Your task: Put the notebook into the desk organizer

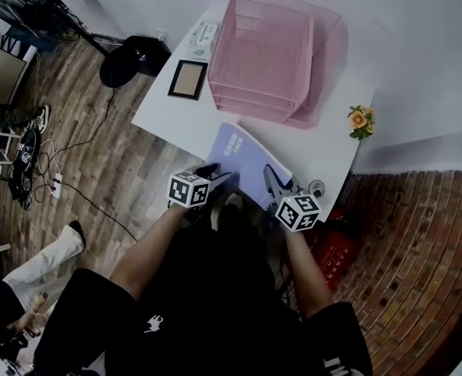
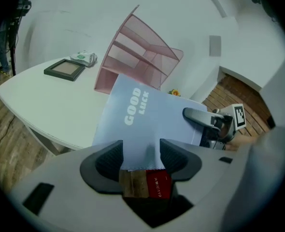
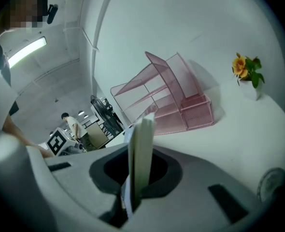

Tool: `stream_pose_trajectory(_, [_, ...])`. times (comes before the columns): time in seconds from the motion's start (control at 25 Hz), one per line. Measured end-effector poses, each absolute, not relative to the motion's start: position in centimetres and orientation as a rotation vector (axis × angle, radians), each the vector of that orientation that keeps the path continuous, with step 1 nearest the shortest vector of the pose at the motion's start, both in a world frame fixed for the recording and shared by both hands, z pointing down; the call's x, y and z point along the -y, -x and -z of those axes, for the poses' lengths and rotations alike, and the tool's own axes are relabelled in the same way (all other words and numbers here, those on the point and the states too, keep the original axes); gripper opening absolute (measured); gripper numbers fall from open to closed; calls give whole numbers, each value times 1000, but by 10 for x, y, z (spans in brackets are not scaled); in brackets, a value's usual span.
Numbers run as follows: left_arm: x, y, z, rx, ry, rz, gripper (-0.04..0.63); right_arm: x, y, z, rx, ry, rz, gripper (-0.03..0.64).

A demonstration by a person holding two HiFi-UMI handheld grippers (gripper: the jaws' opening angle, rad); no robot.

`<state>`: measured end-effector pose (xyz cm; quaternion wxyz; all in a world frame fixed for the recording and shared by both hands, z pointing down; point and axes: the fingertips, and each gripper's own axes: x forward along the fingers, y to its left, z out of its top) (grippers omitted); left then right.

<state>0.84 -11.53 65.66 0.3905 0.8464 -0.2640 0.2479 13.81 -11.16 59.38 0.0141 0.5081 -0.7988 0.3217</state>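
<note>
The notebook [image 1: 243, 159], lavender with pale lettering on its cover, is held at the near edge of the white worktop [image 1: 176, 120], and its near part reaches out past that edge. The right gripper [image 1: 274, 180] is placed at the notebook's near right side. In the right gripper view the fingers are seen drawn narrow and clamped on the notebook, which stands edge-on between them. The left gripper [image 1: 214, 171] is placed at the near left side. In the left gripper view its fingers are seen set wide apart, with the notebook's near edge lying flat in the gap. No pad can be seen pressing on the cover.

The pink mesh desk organizer [image 1: 270, 53] is set at the far side of the worktop, well apart from the notebook, with its stacked trays facing the near side. A dark picture frame [image 1: 188, 79] is laid flat just left of the organizer, and a small wrapped pack [image 1: 203, 37] lies beyond it at the far left corner. A small orange flower [image 1: 361, 121] is placed to the right of the organizer, near the worktop's right edge.
</note>
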Motion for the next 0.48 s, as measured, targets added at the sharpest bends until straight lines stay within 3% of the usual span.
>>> stream_pose_trajectory(0.48, [115, -14, -681, 739, -2128, -731, 233, 134, -176, -635, 2398, -1708, -1425, 31])
